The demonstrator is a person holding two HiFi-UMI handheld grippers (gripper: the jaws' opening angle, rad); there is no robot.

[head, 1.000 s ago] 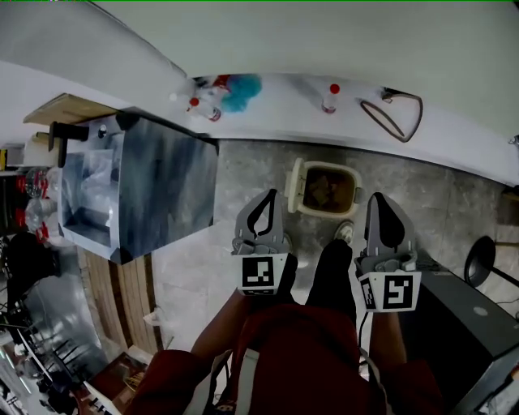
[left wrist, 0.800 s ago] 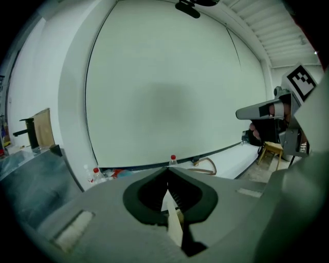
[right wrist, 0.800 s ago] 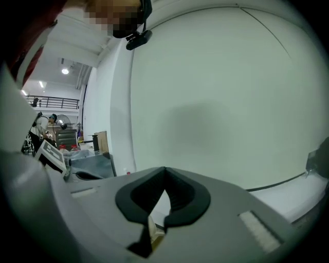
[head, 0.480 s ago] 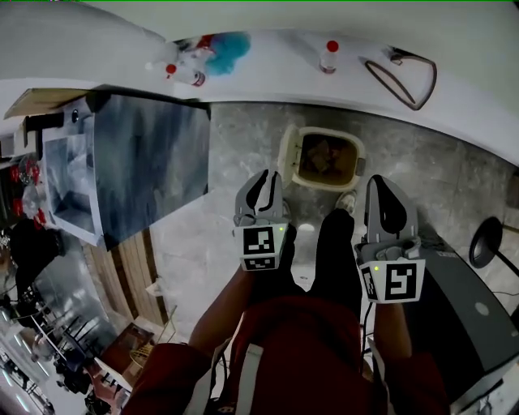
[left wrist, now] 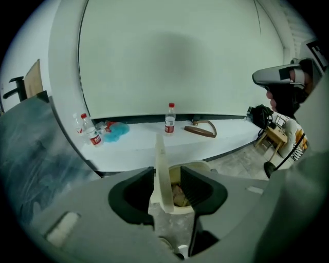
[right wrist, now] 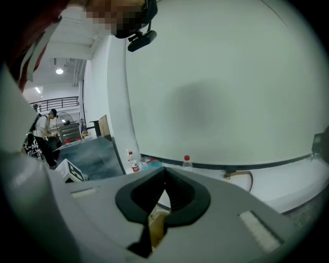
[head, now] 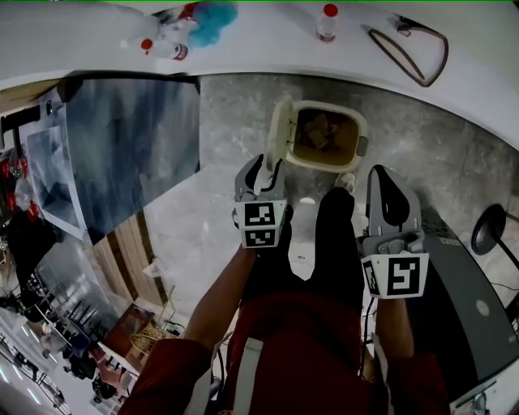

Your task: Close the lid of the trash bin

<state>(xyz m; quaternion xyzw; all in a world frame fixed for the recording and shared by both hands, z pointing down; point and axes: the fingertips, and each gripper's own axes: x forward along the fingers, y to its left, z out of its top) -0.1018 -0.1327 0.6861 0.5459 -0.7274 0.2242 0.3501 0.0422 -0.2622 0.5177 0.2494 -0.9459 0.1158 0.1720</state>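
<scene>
A cream trash bin [head: 323, 165] stands on the grey floor with brown waste inside. Its lid [head: 276, 134] is raised upright on the bin's left side. My left gripper [head: 264, 167] reaches down to that lid. In the left gripper view the lid [left wrist: 160, 165] runs edge-on between the jaws of the left gripper [left wrist: 167, 173], which are opening, with a gap on both sides. My right gripper [head: 384, 180] hangs to the right of the bin, apart from it. In its own view the right gripper [right wrist: 164, 172] is shut with nothing held.
A white ledge [head: 268, 49] along the wall carries bottles [head: 325, 22], a blue thing [head: 212, 14] and a brown strap loop [head: 415, 50]. A big blue-grey cabinet [head: 134, 146] stands at left. My dark-trousered leg [head: 334, 243] stands between the grippers; a black stool [head: 488, 230] is at right.
Both grippers have sunk toward the bin. The left one has tipped downward, opened and come around the upright lid. The right one stays shut.
</scene>
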